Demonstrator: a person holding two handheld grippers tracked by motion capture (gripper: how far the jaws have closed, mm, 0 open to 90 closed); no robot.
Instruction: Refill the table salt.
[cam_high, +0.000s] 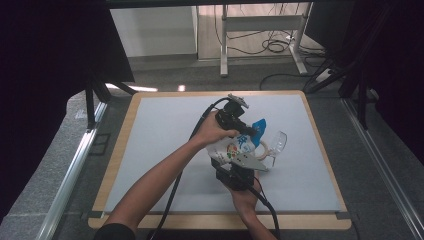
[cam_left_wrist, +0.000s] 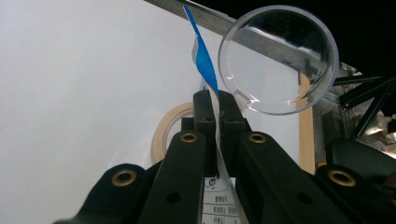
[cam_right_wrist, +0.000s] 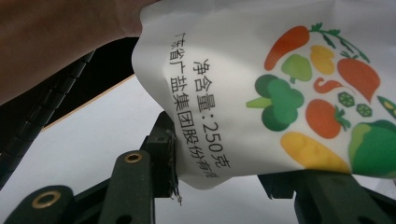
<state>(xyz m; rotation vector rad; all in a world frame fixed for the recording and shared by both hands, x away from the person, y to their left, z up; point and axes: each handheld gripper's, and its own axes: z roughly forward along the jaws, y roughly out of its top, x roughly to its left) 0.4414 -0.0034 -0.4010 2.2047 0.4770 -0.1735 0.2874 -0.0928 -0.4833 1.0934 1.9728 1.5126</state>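
From the high view, a pouch is seen held between both grippers beside a clear cup. In the left gripper view, the left gripper is clamped on the pouch's blue top edge, with a tape ring just beyond the jaws. In the right gripper view, the right gripper is closed around the pouch's bottom, where "250" and printed vegetables can be read; the remaining characters are perhaps a maker's name.
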